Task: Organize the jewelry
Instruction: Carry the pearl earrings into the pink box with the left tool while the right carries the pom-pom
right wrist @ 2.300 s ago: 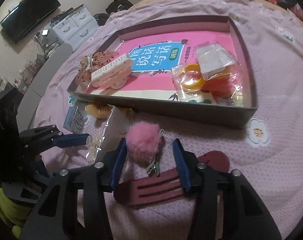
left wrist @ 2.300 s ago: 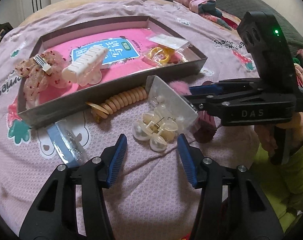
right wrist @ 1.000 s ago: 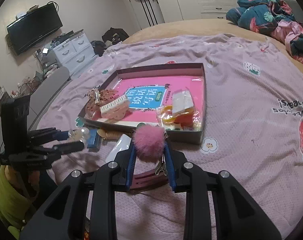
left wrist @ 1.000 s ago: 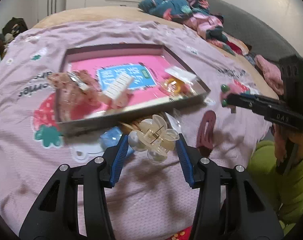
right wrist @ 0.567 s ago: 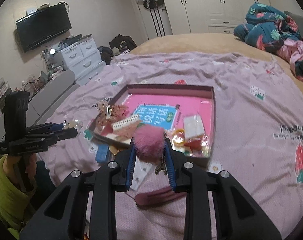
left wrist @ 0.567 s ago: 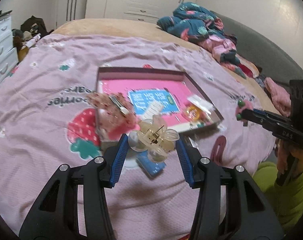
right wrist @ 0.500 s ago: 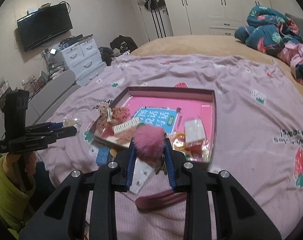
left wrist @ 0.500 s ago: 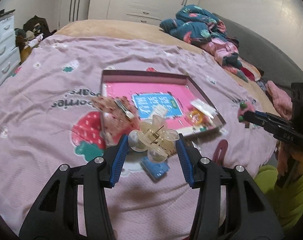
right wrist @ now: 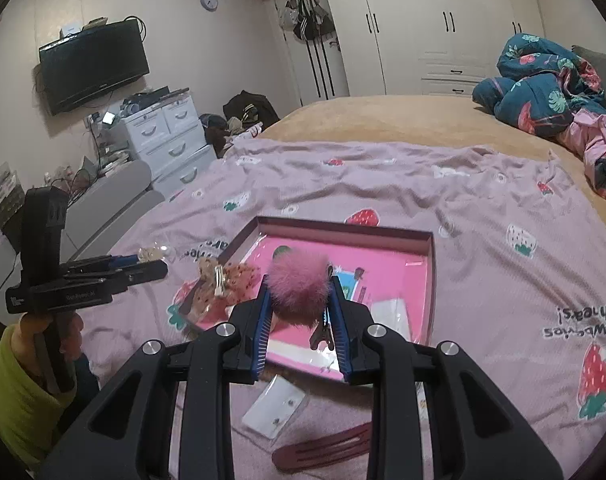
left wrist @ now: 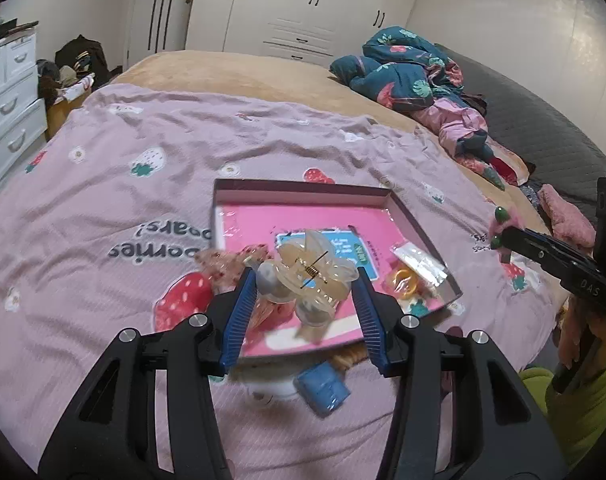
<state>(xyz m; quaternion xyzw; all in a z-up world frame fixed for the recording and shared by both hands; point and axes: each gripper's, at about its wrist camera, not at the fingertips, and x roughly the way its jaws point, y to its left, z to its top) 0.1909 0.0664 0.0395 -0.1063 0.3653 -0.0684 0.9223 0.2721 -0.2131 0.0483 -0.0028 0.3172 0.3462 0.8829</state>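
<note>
My left gripper (left wrist: 307, 280) is shut on a cream pearl claw clip (left wrist: 309, 274) and holds it high above the near left part of the pink-lined tray (left wrist: 299, 192). My right gripper (right wrist: 299, 300) is shut on a pink pom-pom hair clip (right wrist: 299, 284), held above the tray (right wrist: 343, 227). In the tray lie a dotted bow clip (right wrist: 227, 276), a yellow ring in a bag (left wrist: 403, 280) and a small white packet (left wrist: 421, 260). Each gripper shows in the other's view, the right one (left wrist: 499, 226) and the left one (right wrist: 155, 254).
On the purple strawberry blanket (left wrist: 103, 200) in front of the tray lie a blue packet (left wrist: 323, 386), a clear earring card (right wrist: 275, 404) and a dark red snap clip (right wrist: 323, 450). Bundled clothes (left wrist: 415, 80) lie at the far right; white drawers (right wrist: 167, 136) stand to the left.
Both grippers closed on their clips, lifted them off the blanket and rose well above the tray; the view now takes in far more of the room.
</note>
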